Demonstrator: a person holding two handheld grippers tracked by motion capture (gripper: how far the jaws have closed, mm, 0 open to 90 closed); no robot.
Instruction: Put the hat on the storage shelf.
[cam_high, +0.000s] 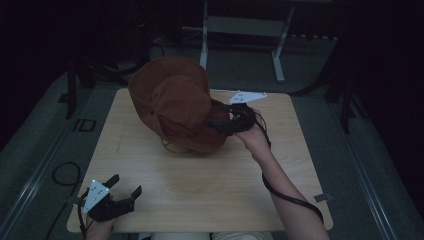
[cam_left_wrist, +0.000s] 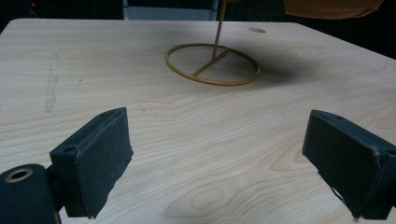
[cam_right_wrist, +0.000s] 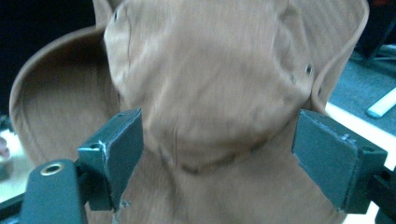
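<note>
The right hand-held gripper spreads its jaws wide against a brown cowboy hat perched on a gold wire stand mid-tabletop; the left hand-held gripper hovers agape near the front edge.

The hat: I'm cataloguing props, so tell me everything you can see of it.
The hat is a brown, suede-like brimmed hat with a dented crown, small eyelets and a curled brim. It sits tilted, raised above the wooden table on a thin gold wire stand with a ring base. The right gripper is at its crown, jaws wide open on either side; whether they touch is unclear.
</note>
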